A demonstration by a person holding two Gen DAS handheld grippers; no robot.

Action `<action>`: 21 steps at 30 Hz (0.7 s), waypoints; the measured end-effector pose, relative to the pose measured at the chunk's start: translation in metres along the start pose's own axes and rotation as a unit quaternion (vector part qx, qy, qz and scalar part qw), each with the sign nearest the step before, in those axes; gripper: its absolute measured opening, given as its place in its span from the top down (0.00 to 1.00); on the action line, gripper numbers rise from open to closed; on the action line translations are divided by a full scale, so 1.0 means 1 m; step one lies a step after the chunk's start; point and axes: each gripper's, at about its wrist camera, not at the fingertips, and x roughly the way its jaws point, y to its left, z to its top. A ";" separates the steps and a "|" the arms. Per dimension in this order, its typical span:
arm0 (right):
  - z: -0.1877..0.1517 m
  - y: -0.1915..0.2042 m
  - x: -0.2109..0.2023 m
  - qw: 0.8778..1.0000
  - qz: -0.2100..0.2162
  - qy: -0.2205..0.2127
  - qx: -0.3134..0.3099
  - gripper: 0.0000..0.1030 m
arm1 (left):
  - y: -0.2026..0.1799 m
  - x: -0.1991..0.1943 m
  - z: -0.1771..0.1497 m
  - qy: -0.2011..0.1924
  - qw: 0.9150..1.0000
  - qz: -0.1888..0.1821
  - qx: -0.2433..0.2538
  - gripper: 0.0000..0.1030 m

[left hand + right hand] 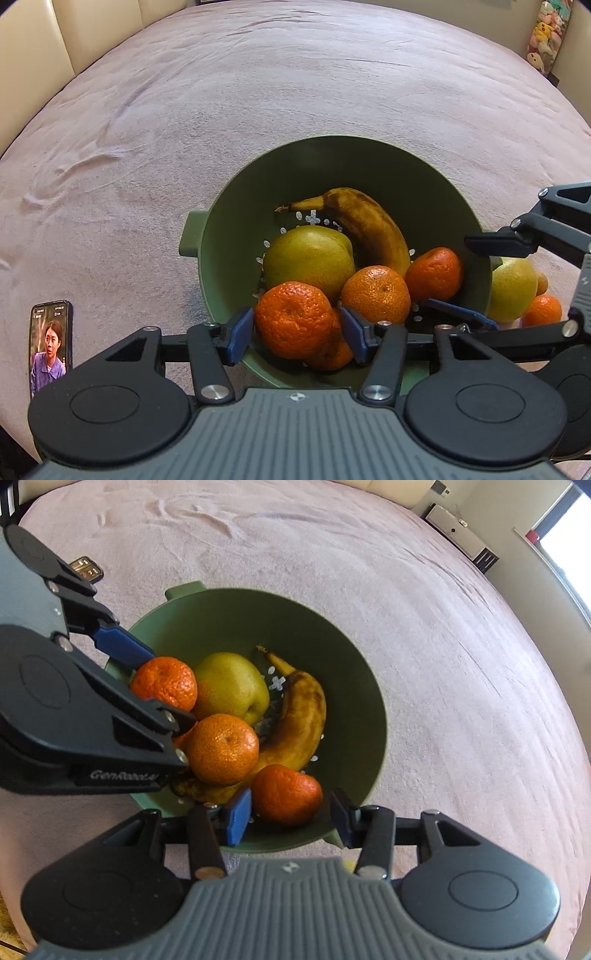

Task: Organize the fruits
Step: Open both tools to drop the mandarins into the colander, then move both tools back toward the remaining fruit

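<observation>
straddling tangerines in the green bowl (424, 177), left gripper (297, 332) and right gripper (286, 812) gape, gripping nothing; crowded together, they may collide or nudge fruit (369, 229) out.

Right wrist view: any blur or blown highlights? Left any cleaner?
Right wrist view: window at top right is blown out white, the green colander rim looks slightly smeared on its right side, strong fisheye bend at the edges. Left wrist view: sharper, even soft light, no glare on the fruit, the banana crisp; the same fisheye curving of the bed edge.
</observation>
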 end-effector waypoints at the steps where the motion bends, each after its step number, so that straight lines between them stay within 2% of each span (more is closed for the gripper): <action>1: 0.000 -0.001 -0.002 1.000 -0.001 -0.002 0.002 0.56 | 0.000 -0.001 0.000 -0.001 1.000 0.000 0.000 0.35; 4: 0.000 -0.002 -0.010 1.000 -0.009 -0.008 0.009 0.51 | -0.001 -0.007 0.000 -0.011 1.000 0.000 0.001 0.29; 10: -0.004 -0.005 -0.023 0.999 -0.022 -0.019 0.029 0.45 | -0.001 -0.019 0.000 -0.034 0.999 0.000 0.000 0.26; 13: -0.006 -0.005 -0.033 0.998 -0.039 -0.032 0.046 0.39 | -0.001 -0.028 0.000 -0.048 0.999 -0.005 0.000 0.26; 17: -0.013 -0.010 -0.051 0.993 -0.052 -0.054 0.090 0.38 | -0.003 -0.041 -0.002 -0.072 0.997 -0.013 0.001 0.25; 21: -0.028 -0.012 -0.072 0.983 -0.077 -0.075 0.145 0.36 | -0.011 -0.054 -0.006 -0.097 0.995 -0.028 0.016 0.25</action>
